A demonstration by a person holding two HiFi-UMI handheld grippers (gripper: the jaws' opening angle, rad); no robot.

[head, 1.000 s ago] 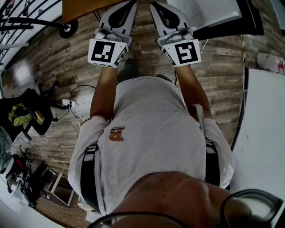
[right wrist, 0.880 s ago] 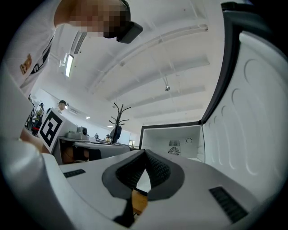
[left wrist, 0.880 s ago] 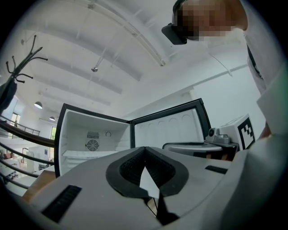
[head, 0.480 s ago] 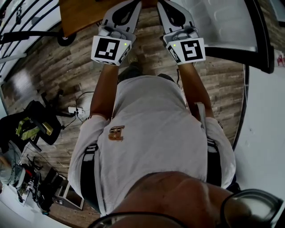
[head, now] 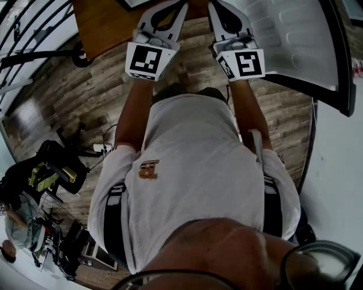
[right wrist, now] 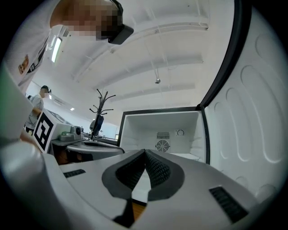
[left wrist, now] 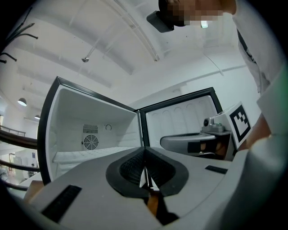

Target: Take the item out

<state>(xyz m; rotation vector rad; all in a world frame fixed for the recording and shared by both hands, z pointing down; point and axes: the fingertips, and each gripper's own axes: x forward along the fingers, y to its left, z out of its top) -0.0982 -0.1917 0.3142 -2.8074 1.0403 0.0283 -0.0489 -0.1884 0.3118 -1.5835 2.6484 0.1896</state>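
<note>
A small white fridge stands open in front of me. Its bare compartment [left wrist: 90, 134] [right wrist: 162, 130] has a round fan vent on the back wall, and no item shows inside. The door [head: 289, 39] [left wrist: 180, 121] [right wrist: 252, 112] swings out to the right. My left gripper [head: 173, 4] [left wrist: 144, 152] is shut with nothing between its pads and points at the hinge edge. Beside it, my right gripper [head: 218, 4] [right wrist: 145, 153] is also shut and empty, and faces the compartment. Both are held out in front of the fridge, apart from it.
A wooden tabletop [head: 105, 22] lies under the left gripper's tip. On the plank floor sit a chair piled with gear [head: 51, 170] and cables [head: 102, 148] at the left. A white surface [head: 340, 170] borders the right. A coat rack [right wrist: 101, 110] and a person [right wrist: 42, 92] stand far off.
Both grippers have moved forward toward the fridge and slightly right. More of the open door now fills the upper right of the head view.
</note>
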